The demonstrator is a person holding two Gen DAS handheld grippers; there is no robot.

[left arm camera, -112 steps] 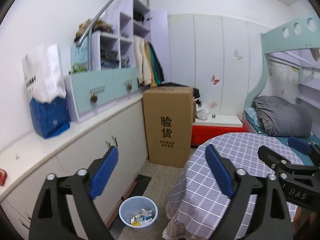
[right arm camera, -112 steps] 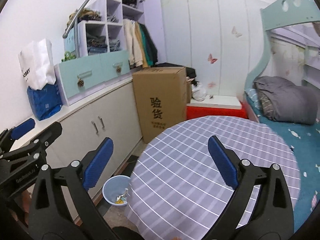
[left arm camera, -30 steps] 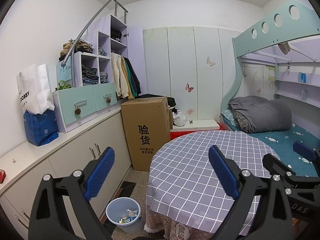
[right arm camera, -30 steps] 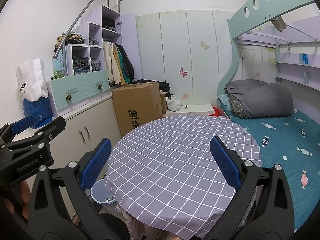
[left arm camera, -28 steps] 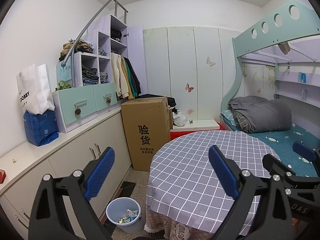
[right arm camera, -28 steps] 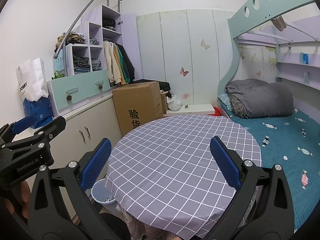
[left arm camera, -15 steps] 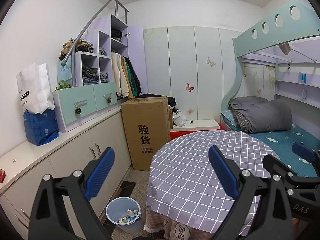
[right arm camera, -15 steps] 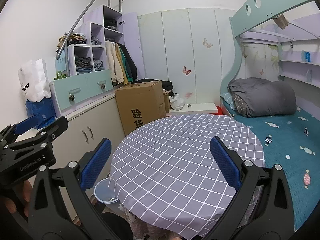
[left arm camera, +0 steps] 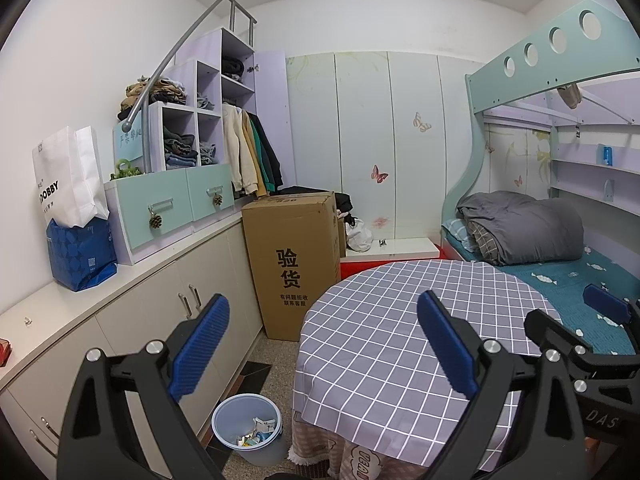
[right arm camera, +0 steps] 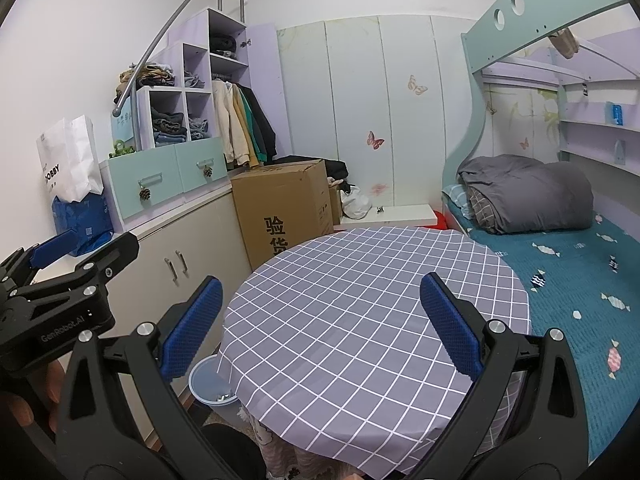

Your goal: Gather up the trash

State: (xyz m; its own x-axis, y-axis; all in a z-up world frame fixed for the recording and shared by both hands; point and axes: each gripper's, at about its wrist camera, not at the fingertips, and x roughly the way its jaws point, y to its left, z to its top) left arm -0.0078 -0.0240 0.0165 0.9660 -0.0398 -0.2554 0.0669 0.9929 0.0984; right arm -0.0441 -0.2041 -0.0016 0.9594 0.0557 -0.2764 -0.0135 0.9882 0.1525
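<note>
A pale blue trash bin (left arm camera: pixel 246 432) stands on the floor left of the round table (left arm camera: pixel 400 344), with paper scraps (left arm camera: pixel 258 432) inside; it also shows in the right wrist view (right arm camera: pixel 208 386), partly hidden by the tablecloth. My left gripper (left arm camera: pixel 324 344) is open and empty, held above the table's left edge. My right gripper (right arm camera: pixel 320 322) is open and empty above the table (right arm camera: pixel 360 300). No loose trash shows on the grey checked cloth.
A tall cardboard box (left arm camera: pixel 294 260) stands beyond the bin. White cabinets (left arm camera: pixel 160 312) with a blue bag (left arm camera: pixel 80 250) run along the left wall. A bunk bed (left arm camera: pixel 560 264) with a grey duvet lies to the right.
Over 3.7 s both grippers pulled back and rose, so the whole table came into view. In the last second the views barely shifted.
</note>
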